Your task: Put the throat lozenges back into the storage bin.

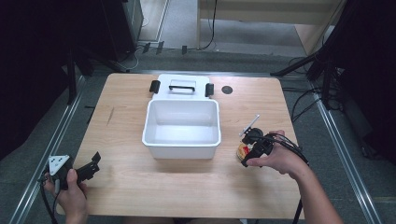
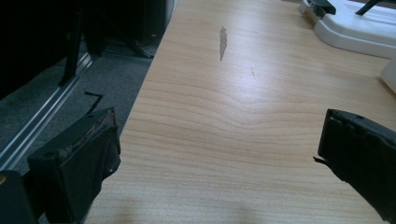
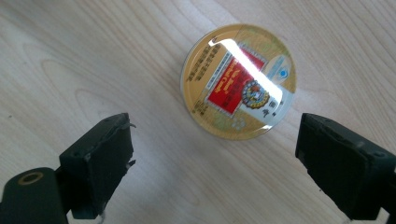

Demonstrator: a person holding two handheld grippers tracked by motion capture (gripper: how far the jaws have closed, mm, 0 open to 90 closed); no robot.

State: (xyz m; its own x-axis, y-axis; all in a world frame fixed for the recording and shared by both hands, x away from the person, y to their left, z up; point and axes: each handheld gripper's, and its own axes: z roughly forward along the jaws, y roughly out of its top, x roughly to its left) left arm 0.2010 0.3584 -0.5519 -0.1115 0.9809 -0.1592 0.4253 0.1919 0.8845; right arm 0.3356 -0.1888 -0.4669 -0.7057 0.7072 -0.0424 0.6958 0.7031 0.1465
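Pale wood table (image 1: pixel 187 186) carries one white bin (image 1: pixel 182 128), one white lid (image 1: pixel 182 86) lying flat just behind it, and one round tin (image 3: pixel 238 81) with a gold-and-red label. I see the tin lying flat on the wood right of the bin, beneath my right gripper (image 3: pixel 215 163), whose jaws stand apart without touching it. My left gripper (image 2: pixel 219 158) hovers near the table's left corner, jaws wide apart, nothing between them.

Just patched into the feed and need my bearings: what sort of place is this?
Probably a lab or recording studio, not a home: a lone wooden table on grey carpet, black stands at the sides, and cables trailing across the floor behind.
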